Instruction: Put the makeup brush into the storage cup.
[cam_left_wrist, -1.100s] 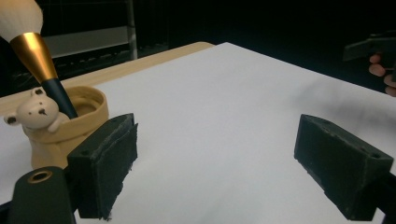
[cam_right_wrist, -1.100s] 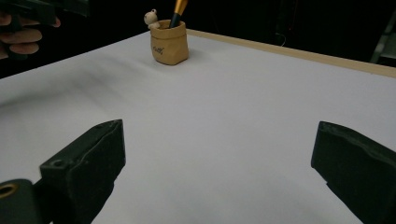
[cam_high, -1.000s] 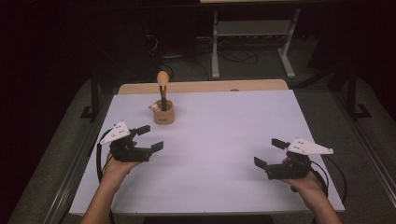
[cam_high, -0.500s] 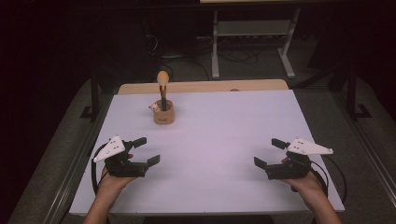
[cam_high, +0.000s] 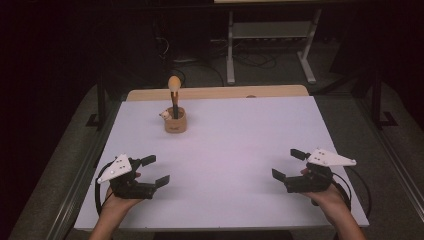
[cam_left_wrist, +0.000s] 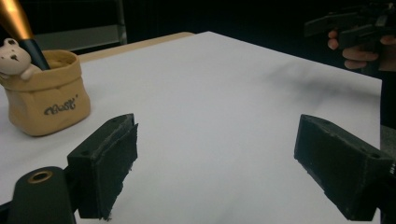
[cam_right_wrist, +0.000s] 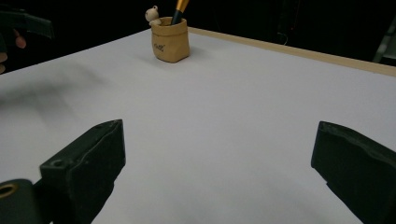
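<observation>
We hold both grippers, left (cam_high: 156, 171) and right (cam_high: 286, 166), jaws spread, well short of the light, tippable pen pot (cam_high: 175, 121); its brush handle (cam_high: 174, 102) looks the safest grip.

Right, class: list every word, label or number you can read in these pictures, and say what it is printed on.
One dark scribbled word on the front of the tan pot, too stylised and blurred to read for certain.
The same mark on the pot in the right gripper view is too small to read.
Nothing else carries writing.
</observation>
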